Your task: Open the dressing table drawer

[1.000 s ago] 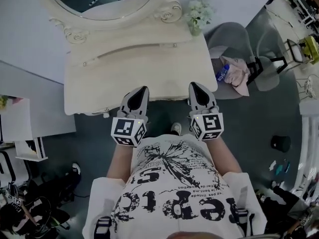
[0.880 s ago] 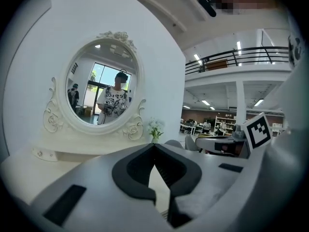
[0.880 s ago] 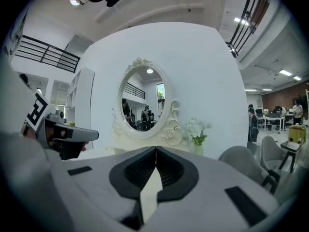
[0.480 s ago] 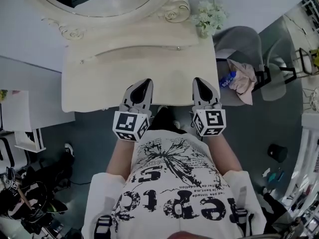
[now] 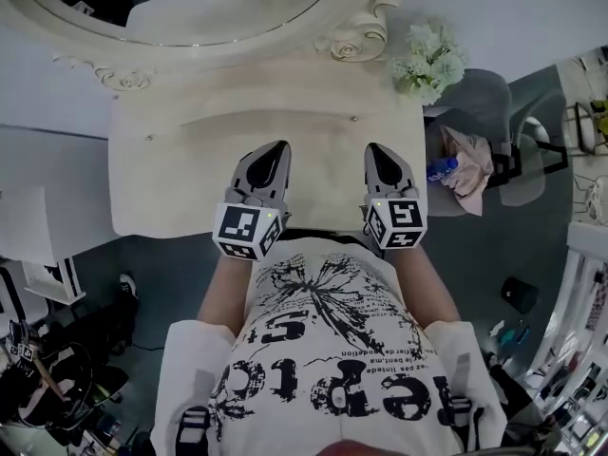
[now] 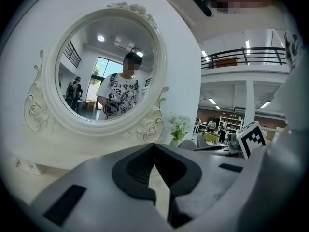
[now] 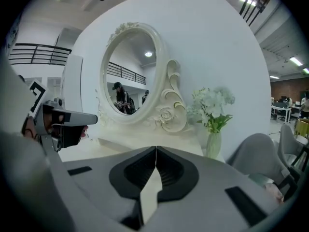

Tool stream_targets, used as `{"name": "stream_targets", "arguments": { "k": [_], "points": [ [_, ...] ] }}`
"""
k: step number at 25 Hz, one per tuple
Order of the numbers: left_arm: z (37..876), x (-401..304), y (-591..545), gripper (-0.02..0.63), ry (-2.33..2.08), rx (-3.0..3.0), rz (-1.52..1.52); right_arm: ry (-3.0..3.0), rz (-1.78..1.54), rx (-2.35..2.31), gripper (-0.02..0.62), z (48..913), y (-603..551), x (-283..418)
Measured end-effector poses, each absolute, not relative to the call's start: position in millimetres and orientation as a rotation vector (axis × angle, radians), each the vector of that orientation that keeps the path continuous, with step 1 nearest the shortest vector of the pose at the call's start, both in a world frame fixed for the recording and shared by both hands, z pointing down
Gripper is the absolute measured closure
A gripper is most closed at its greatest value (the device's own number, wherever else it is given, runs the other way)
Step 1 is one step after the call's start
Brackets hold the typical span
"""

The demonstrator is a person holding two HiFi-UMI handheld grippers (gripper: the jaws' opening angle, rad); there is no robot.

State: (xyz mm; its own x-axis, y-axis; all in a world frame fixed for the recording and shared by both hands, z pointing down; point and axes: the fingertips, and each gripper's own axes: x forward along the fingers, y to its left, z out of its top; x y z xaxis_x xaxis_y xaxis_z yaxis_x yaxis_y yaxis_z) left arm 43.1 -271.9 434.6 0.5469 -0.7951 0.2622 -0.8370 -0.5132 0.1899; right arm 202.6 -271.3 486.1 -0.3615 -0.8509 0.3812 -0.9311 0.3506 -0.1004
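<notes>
approach step: the left gripper (image 5: pixel 271 160) and right gripper (image 5: pixel 380 160) hang over the front part of the table (image 5: pixel 171 179), fingers closed on nothing. the drawer is hidden, probably under the front edge; next, lower to its front.

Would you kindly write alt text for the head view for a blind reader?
Seen from above, a person holds the left gripper and the right gripper, both shut and empty, over a cream dressing table with an oval mirror and white flowers.
</notes>
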Motion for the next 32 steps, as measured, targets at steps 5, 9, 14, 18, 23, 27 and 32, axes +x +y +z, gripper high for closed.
{"name": "stream_targets", "arguments": {
  "k": [5, 9, 14, 18, 23, 27, 32],
  "points": [
    [453, 43, -296, 0.598, -1.313, 2.510, 0.224, -2.311, 0.497, 1.536, 0.578, 527, -299, 196],
    [468, 44, -302, 0.598, -1.295, 2.491, 0.240, -2.261, 0.561, 1.481, 0.575, 567, -313, 195],
    [485, 37, -310, 0.598, -1.330, 2.450, 0.255, -2.191, 0.632, 1.466, 0.472, 609, -332, 196],
    [495, 33, -309, 0.598, -1.348, 2.415, 0.269, -2.160, 0.638, 1.470, 0.452, 623, -346, 197],
    [505, 27, -308, 0.598, -1.362, 2.392, 0.292, -2.140, 0.645, 1.496, 0.452, 630, -359, 198],
    [510, 22, -307, 0.598, -1.367, 2.378, 0.303, -2.117, 0.630, 1.525, 0.482, 629, -362, 197],
    [511, 23, -305, 0.598, -1.356, 2.390, 0.305, -2.104, 0.616, 1.534, 0.491, 629, -360, 196]
  ]
}}
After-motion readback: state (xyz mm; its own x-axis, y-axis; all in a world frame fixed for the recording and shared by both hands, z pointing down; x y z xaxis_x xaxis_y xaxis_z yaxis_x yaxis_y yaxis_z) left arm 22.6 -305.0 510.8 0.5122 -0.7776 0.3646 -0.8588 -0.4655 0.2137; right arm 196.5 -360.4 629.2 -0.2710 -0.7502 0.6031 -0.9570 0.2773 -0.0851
